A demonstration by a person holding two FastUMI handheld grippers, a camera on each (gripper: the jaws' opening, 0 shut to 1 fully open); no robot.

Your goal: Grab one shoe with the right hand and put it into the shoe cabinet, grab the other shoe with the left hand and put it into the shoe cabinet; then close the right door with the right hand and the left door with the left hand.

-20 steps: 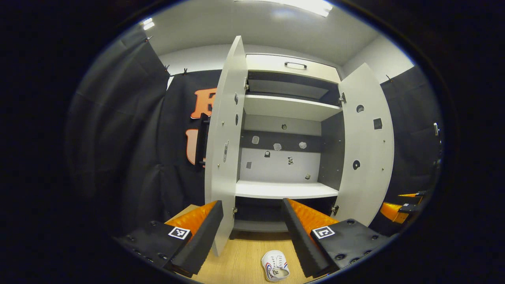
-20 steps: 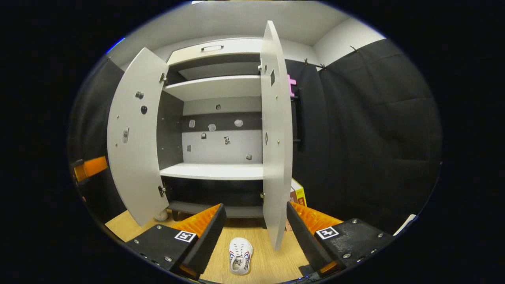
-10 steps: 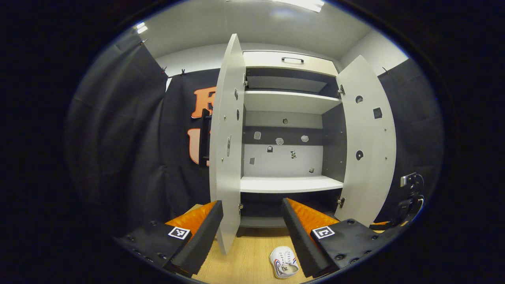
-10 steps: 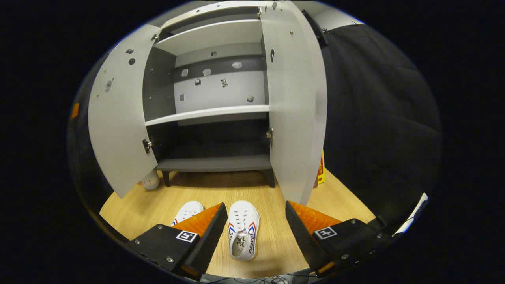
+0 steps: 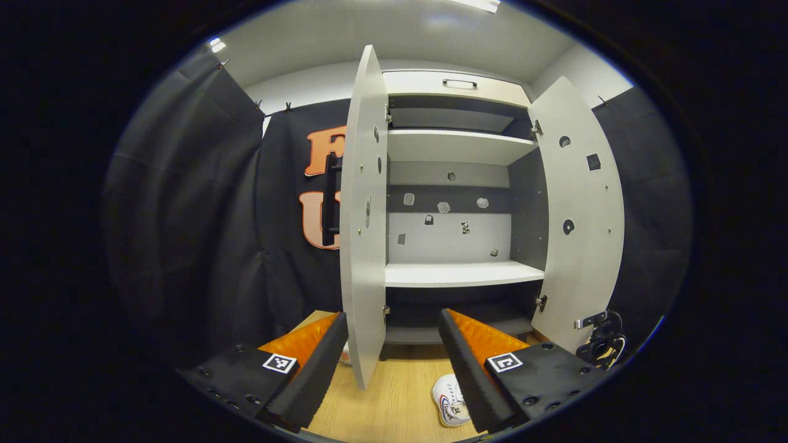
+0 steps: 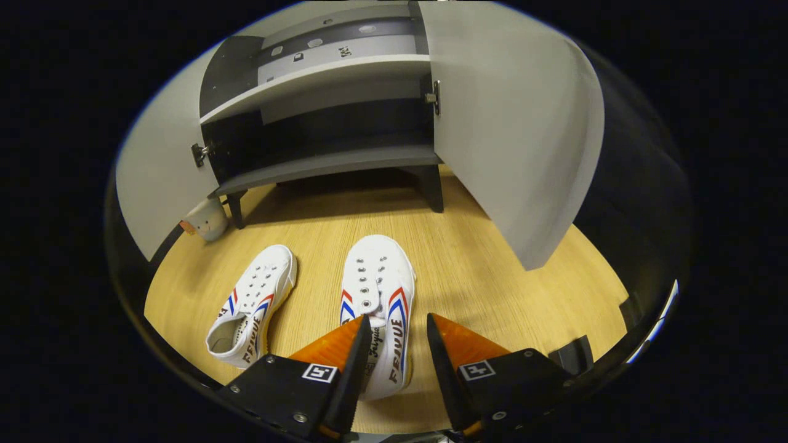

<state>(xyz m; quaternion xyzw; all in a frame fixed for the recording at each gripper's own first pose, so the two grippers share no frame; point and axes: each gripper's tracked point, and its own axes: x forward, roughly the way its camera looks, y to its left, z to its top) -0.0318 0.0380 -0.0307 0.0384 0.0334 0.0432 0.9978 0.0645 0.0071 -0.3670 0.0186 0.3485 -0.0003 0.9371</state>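
In the right gripper view our right gripper [image 6: 397, 341] is low over the floor [image 6: 492, 277] with its fingers parted around the heel end of the right-hand shoe [image 6: 378, 295] — one finger to each side of it, the gap only a little wider than the shoe. The shoe's long axis runs straight ahead from between the fingers, toe toward the shoe cabinet [image 6: 326, 163]. We cannot tell whether either finger already touches the canvas; the heel is hidden behind the near finger. The other shoe [image 6: 252, 304] lies just beside it, off to the side of the left-hand finger, angled slightly away.

In the left gripper view our left gripper [image 5: 393, 363] is held wide apart and empty, well above the floor, facing the open cabinet; a shoe [image 5: 449, 403] peeks out below, half hidden behind one finger. We judge the right hand nearer — the squeeze across the shoe's width comes next. Both doors stand open.
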